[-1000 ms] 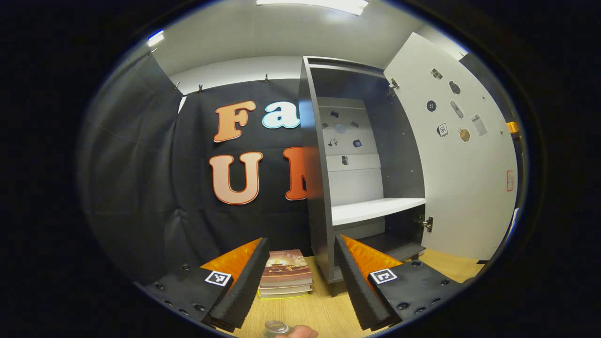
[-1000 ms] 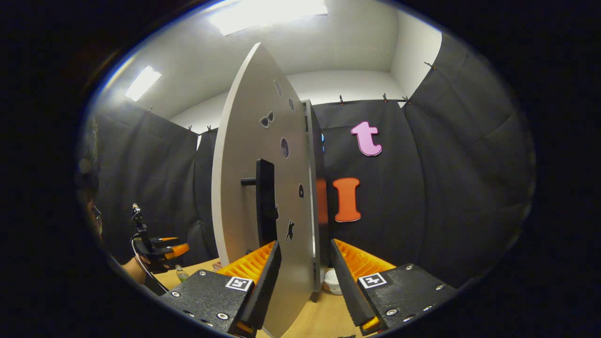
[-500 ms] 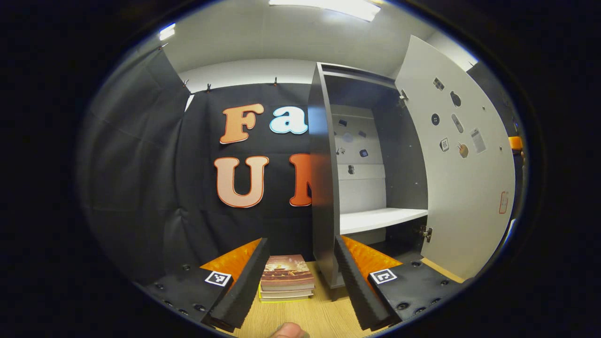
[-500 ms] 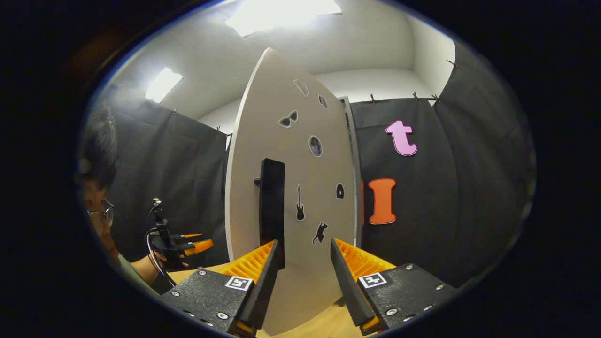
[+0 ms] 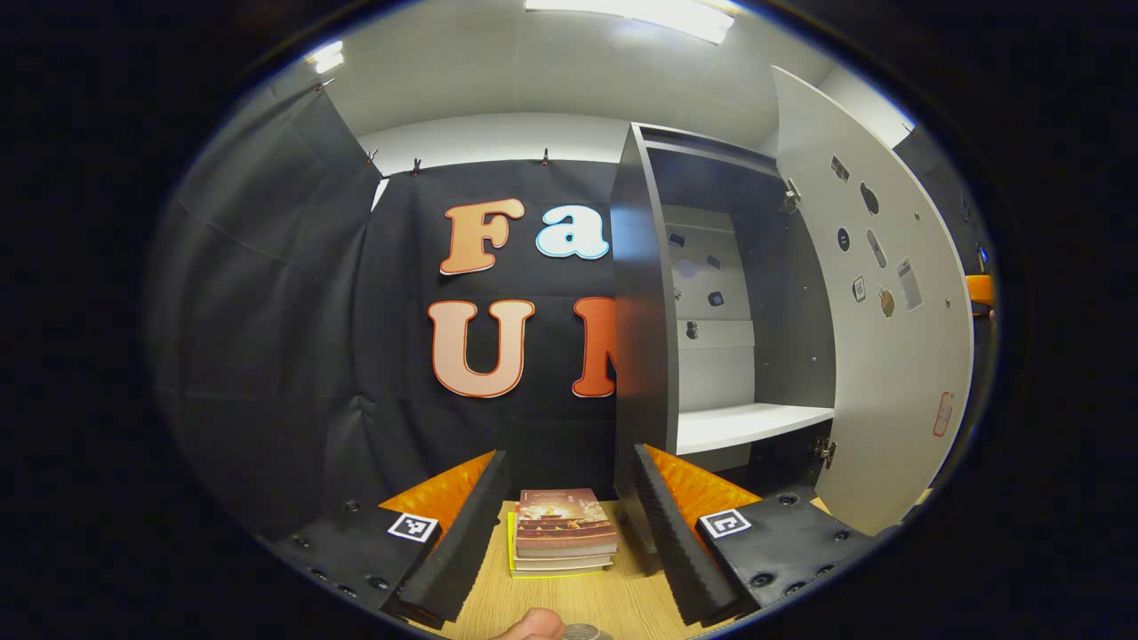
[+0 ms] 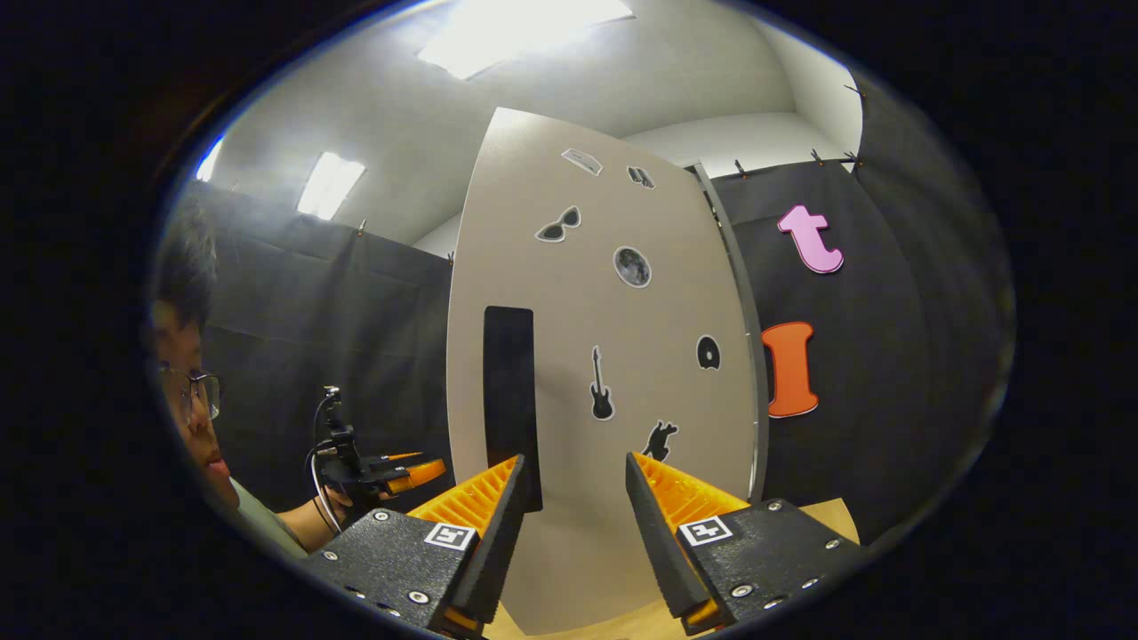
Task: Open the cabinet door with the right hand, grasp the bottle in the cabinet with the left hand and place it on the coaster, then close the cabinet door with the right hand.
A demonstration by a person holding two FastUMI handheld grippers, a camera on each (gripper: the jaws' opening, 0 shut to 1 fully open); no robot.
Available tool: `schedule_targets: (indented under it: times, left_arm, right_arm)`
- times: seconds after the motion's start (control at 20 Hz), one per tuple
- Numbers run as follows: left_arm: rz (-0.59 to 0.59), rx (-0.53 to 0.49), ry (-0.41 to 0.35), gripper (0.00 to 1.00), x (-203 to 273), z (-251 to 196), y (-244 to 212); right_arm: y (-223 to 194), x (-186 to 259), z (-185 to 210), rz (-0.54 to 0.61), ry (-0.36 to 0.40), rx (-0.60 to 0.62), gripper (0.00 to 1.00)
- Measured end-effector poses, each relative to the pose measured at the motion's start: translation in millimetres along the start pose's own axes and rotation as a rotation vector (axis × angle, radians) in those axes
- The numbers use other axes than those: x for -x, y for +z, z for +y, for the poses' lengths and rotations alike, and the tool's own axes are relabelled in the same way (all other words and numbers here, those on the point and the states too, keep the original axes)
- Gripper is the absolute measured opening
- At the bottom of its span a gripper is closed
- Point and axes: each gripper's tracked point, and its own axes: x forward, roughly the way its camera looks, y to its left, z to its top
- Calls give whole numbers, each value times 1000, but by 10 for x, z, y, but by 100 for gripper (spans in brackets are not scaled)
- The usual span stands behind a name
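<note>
While both claws gape empty, books (image 5: 564, 533) lie beside the cabinet (image 5: 642, 356), seemingly untouched.

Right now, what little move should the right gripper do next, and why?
Probably push the cabinet door farther shut. The right gripper is open in front of the door's outer face, near the black handle, and the cabinet stands open with bare shelves.
</note>
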Motion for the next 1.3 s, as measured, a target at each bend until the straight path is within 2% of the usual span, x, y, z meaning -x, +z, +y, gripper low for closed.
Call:
schedule_targets:
  times: [0.05, 0.1, 0.15, 0.2, 0.4, 0.45, 0.5, 0.6, 0.7, 0.85, 0.95, 1.0, 1.1, 1.3]
  left_arm:
    - [-4, 3, 1, 92, -11, 4, 8]
    - [-6, 5, -1, 92, -25, 15, 19]
    - [-8, 6, 2, 92, -19, 33, 16]
    - [-9, 6, 3, 92, -24, 47, 19]
    - [-18, 13, 18, 92, 22, 198, 9]
    - [-20, 14, 25, 91, 20, 259, 8]
    - [-22, 15, 36, 92, 31, 333, 10]
    - [-19, 23, 58, 92, 49, 477, -14]
    - [-16, 34, 70, 92, 76, 582, -16]
    - [-6, 23, 79, 91, 106, 675, -31]
    - [-13, 10, 92, 91, 126, 741, -12]
    - [-16, 2, 97, 89, 136, 768, 9]
    - [-28, -2, 102, 90, 130, 785, 75]
    - [-25, -6, 99, 91, 132, 756, 141]
  right_arm:
    - [12, 0, 36, 6, 28, -13, 75]
    - [9, -15, 103, 16, 68, -34, 63]
    - [-7, -28, 192, 28, 106, -50, 70]
    - [-19, -68, 245, 39, 127, -53, 71]
    - [60, -249, 130, 11, 81, -8, 75]
    - [77, -282, 127, 1, 71, -5, 80]
    - [68, -329, 137, 3, 73, -9, 75]
    - [29, -365, 190, 24, 80, -16, 76]
    - [-20, -447, 186, 46, 46, 8, 75]
    - [-138, -615, 237, 77, 9, 46, 76]
    - [-161, -677, 293, 86, 22, 42, 76]
    - [-148, -700, 280, 83, 8, 50, 80]
    - [-116, -692, 253, 78, -24, 65, 77]
    - [-114, -732, 189, 92, -63, 47, 80]
